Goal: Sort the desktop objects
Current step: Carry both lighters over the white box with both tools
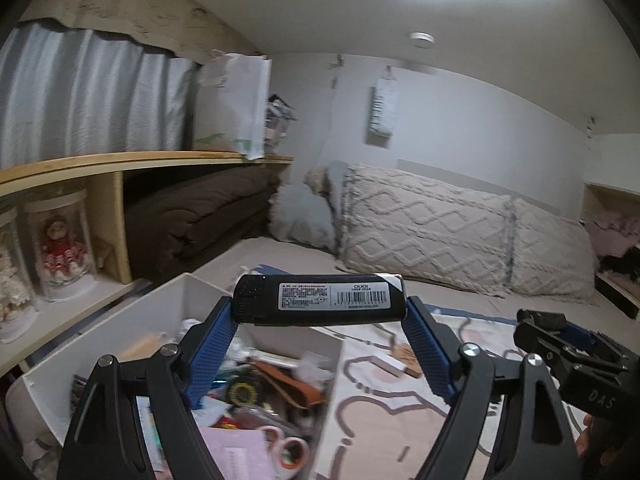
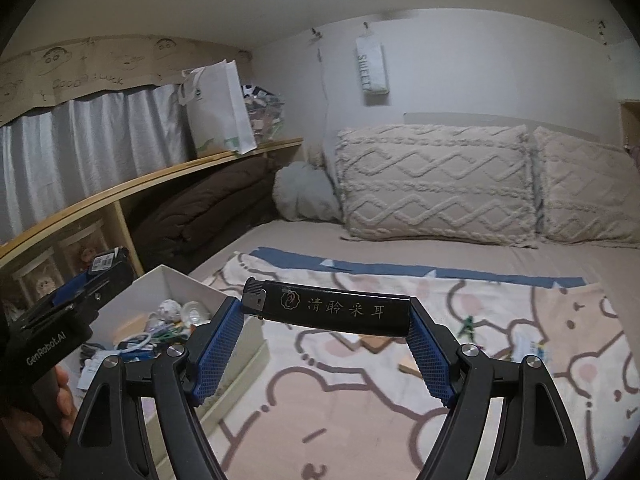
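My left gripper is shut on a black lighter with a barcode label, held crosswise by its ends above the white storage box. The box is full of small items, among them scissors. My right gripper is shut on a second black lighter with gold characters, held crosswise over the patterned blanket. The box also shows in the right wrist view, left of that gripper. The left gripper with its lighter shows there too. The right gripper shows at the right edge of the left wrist view.
A few small items lie on the blanket: wooden pieces, small green bits and a paper scrap. Two knitted pillows lie at the bed's head. A wooden shelf with folded brown bedding runs along the left.
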